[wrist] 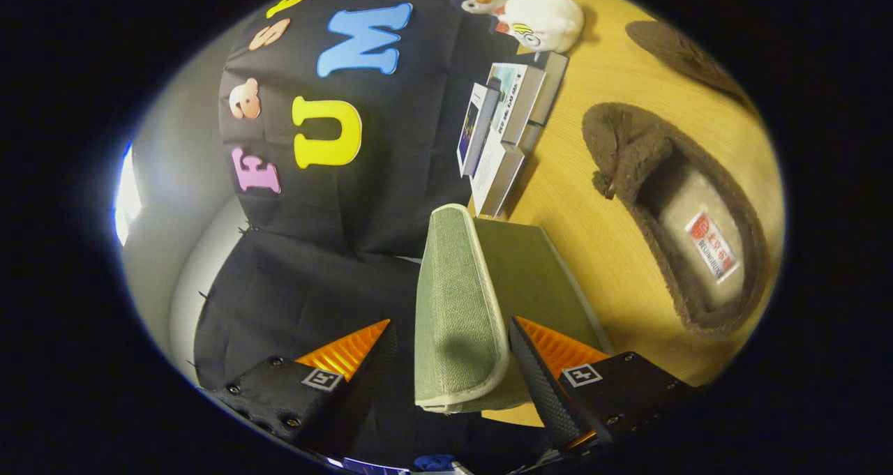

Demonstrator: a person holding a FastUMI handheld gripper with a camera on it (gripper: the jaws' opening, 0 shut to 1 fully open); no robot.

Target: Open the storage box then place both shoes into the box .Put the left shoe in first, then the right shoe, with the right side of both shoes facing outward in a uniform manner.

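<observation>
- Gripper (450,321) at the lower middle of the picture, fingers spread apart with the green lid between them.
- Right finger (551,370) touching or nearly touching the lid's edge; a narrow dark gap visible between the left finger (356,356) and the lid, so impossible to say whether both fingers press on it.
- Storage box lid (457,307) in pale green woven fabric with a lighter piped border, standing on edge in the centre of the picture and running from between the fingers to just beyond them.
- Storage box (541,266) showing as a darker, flat olive panel to the right of the lid, joined to it along the lid's long edge and resting on the wooden table (593,203).
- Brown fuzzy shoe (621,154) at the right of the picture, lying on the table well apart from the box, with its opening showing a pale insole and a small red-and-white tag.
- Second brown shoe (680,49) at the upper right, partly in shadow, beyond the first.
- Stack of books (506,126) above the centre, beyond the lid, against the black cloth wall (314,266).
- White plush toy (548,18) at the top, just beyond the books.
</observation>
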